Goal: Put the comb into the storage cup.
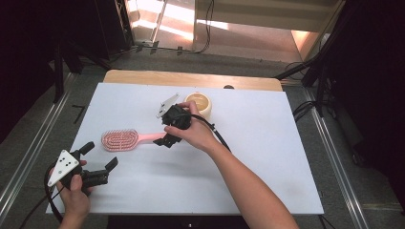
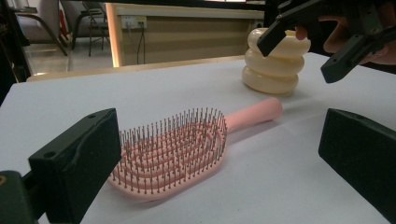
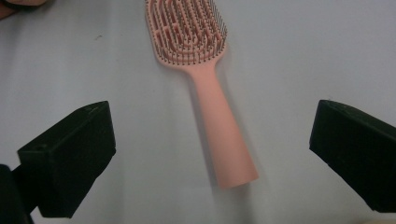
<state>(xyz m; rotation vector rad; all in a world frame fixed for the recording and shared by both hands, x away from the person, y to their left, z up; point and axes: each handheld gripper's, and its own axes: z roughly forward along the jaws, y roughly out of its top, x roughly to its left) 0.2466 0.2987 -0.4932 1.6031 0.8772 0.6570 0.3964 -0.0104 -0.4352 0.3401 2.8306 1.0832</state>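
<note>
A pink hairbrush (image 1: 122, 139) lies bristles up on the white table (image 1: 267, 157), its handle pointing right. My right gripper (image 1: 166, 140) hovers open just above the handle's end, the jaws standing either side of it without touching. In the right gripper view the hairbrush (image 3: 205, 93) runs away from that gripper (image 3: 210, 154). My left gripper (image 1: 99, 156) is open near the table's front left corner and holds nothing. From the left gripper view, the hairbrush (image 2: 173, 149) lies just beyond the wide-apart jaws of that gripper (image 2: 219, 161), with the right gripper (image 2: 303, 56) above the handle.
A cream ringed cup (image 1: 199, 102) stands upright just behind the right hand, close to the brush handle's end; it shows as a stack of rounded rings (image 2: 275, 60). A wooden strip (image 1: 191, 78) edges the table's far side.
</note>
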